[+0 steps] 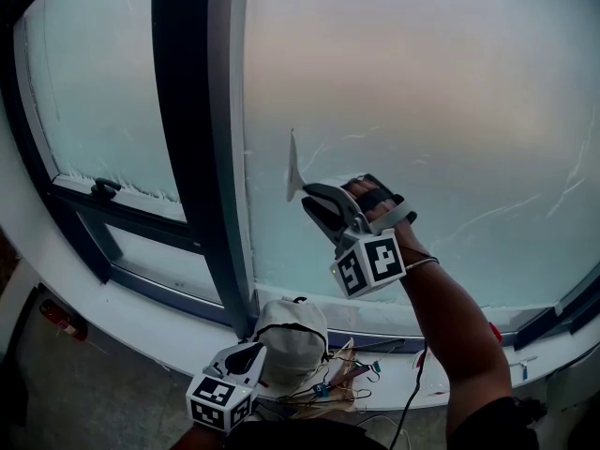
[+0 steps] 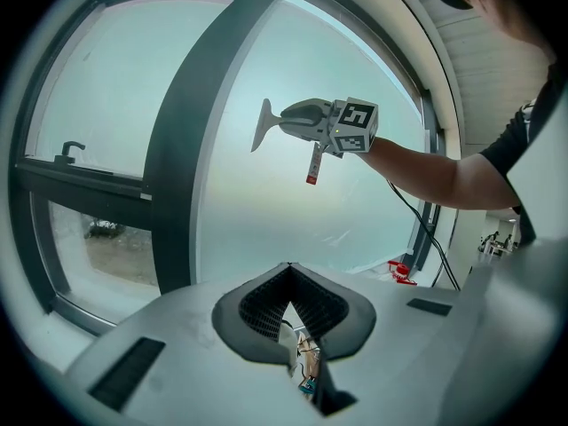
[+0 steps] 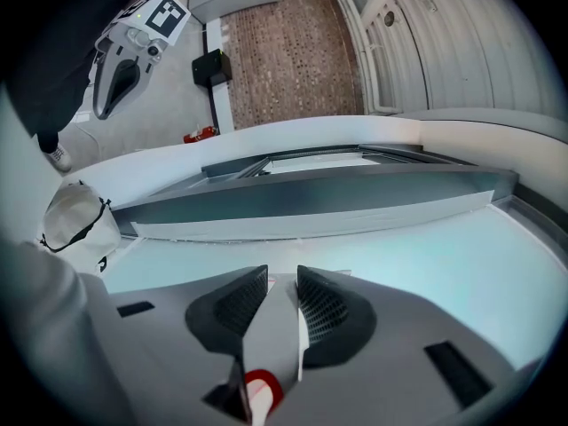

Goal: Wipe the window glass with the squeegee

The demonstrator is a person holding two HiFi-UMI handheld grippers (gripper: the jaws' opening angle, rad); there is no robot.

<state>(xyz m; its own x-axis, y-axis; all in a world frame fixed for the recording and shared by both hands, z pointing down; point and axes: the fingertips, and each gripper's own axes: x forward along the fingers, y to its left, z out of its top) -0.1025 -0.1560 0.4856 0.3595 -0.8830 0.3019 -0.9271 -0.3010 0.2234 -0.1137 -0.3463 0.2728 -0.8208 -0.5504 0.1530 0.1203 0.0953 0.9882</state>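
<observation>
A white squeegee [image 1: 293, 167] stands with its blade edge-on against the frosted window glass [image 1: 422, 111], just right of the dark upright frame [image 1: 192, 139]. My right gripper [image 1: 319, 204] is shut on its handle; in the right gripper view the white handle with a red end [image 3: 271, 344] runs between the pads [image 3: 321, 304]. From the left gripper view, the squeegee [image 2: 264, 124] and right gripper [image 2: 302, 118] show raised at the glass. My left gripper [image 1: 246, 359] hangs low by the sill, its jaws [image 2: 286, 278] closed at the tips with nothing held.
A white cap [image 1: 292, 336] lies on the white sill [image 1: 141, 317], beside thin cables and clips [image 1: 337, 382]. A black window handle [image 1: 105, 188] sits on the left pane's frame. Faint wipe streaks [image 1: 487, 214] cross the glass.
</observation>
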